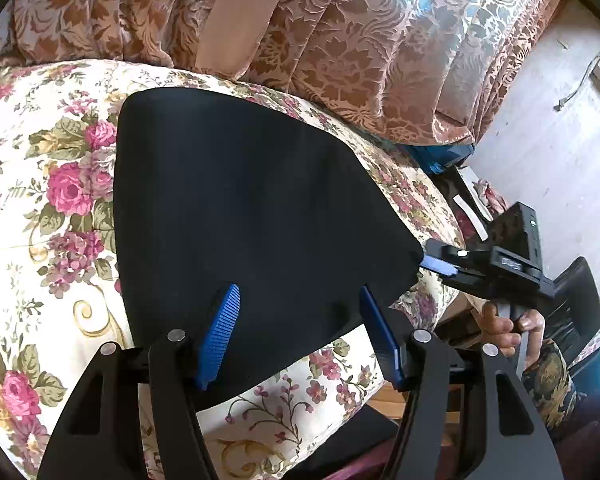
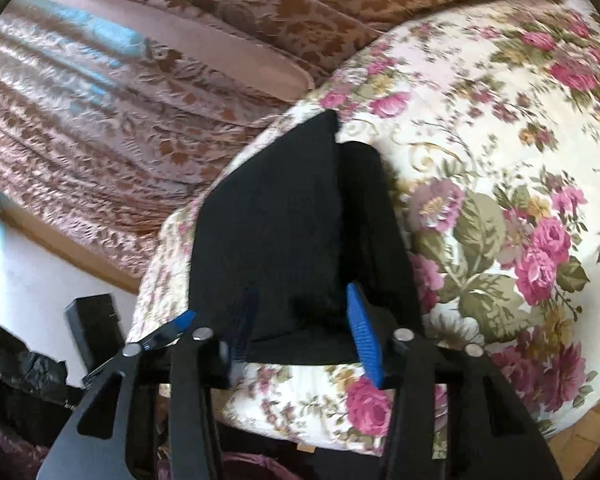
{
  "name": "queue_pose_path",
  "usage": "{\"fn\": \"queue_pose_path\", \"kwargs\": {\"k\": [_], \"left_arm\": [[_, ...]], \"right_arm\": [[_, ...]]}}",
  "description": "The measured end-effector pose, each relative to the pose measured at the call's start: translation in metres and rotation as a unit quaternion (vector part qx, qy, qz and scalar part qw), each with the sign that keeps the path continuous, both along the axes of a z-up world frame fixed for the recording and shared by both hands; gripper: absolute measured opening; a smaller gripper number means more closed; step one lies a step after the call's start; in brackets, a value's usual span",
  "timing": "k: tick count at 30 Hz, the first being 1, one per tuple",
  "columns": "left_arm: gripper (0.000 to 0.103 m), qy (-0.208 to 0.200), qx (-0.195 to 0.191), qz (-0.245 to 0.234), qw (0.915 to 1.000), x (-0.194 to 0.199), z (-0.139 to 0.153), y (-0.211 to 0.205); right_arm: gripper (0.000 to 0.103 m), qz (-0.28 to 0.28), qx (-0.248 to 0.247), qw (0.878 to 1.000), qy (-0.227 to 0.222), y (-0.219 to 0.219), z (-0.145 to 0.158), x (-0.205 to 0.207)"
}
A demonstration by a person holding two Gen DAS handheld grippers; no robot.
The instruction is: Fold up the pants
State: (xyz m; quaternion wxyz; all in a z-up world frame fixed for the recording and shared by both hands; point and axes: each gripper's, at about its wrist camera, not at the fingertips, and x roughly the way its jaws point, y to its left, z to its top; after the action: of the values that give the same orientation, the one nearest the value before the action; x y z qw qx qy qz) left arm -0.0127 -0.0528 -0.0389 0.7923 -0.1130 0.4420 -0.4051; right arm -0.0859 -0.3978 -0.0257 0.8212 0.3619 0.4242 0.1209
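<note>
Brown patterned curtains (image 1: 340, 40) hang behind one floral cushion (image 1: 40, 200), where we see one pair of black pants (image 1: 240, 200) lying folded. Our two grippers hover at its near edge: left gripper (image 1: 300, 332) wide, right gripper (image 2: 304, 328) partly open, neither gripping.

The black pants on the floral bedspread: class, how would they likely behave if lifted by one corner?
The black pants probably droop limply, since they lie flat on the floral bedspread. The folded layers, visible in the right wrist view, would likely fall open.
</note>
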Motion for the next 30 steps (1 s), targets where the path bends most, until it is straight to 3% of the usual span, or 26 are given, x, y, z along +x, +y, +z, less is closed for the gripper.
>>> {"fn": "queue_pose_path", "kwargs": {"k": [12, 13, 14, 15, 19, 23, 26, 30], "left_arm": [[0.061, -0.014, 0.012, -0.006, 0.9998, -0.006, 0.002, -0.004], [0.061, -0.013, 0.012, -0.006, 0.9998, -0.006, 0.001, -0.004], [0.061, -0.014, 0.012, -0.006, 0.9998, -0.006, 0.001, -0.004], [0.061, -0.014, 0.013, -0.006, 0.9998, -0.006, 0.002, -0.004], [0.061, -0.028, 0.017, -0.010, 0.9994, -0.012, 0.009, -0.004], [0.061, -0.049, 0.084, -0.019, 0.9951, -0.023, 0.001, -0.021], [0.061, -0.071, 0.119, -0.013, 0.9903, -0.031, -0.006, -0.032], [0.061, -0.089, 0.147, -0.008, 0.9850, -0.032, -0.002, -0.038]], "right_arm": [[0.037, -0.011, 0.004, 1.000, 0.006, -0.001, -0.005, -0.005], [0.032, -0.010, -0.002, 1.000, 0.009, 0.001, -0.005, -0.003], [0.013, -0.005, -0.013, 1.000, 0.010, 0.005, -0.005, 0.000], [0.007, 0.000, -0.019, 1.000, 0.009, 0.008, -0.004, 0.000], [0.006, 0.016, -0.059, 0.998, -0.013, 0.016, 0.013, -0.006], [0.006, 0.025, -0.103, 0.994, 0.014, 0.020, -0.002, -0.008], [0.006, 0.017, -0.089, 0.996, 0.020, 0.016, -0.023, -0.010], [0.006, 0.023, -0.097, 0.995, 0.014, 0.017, -0.019, -0.011]]}}
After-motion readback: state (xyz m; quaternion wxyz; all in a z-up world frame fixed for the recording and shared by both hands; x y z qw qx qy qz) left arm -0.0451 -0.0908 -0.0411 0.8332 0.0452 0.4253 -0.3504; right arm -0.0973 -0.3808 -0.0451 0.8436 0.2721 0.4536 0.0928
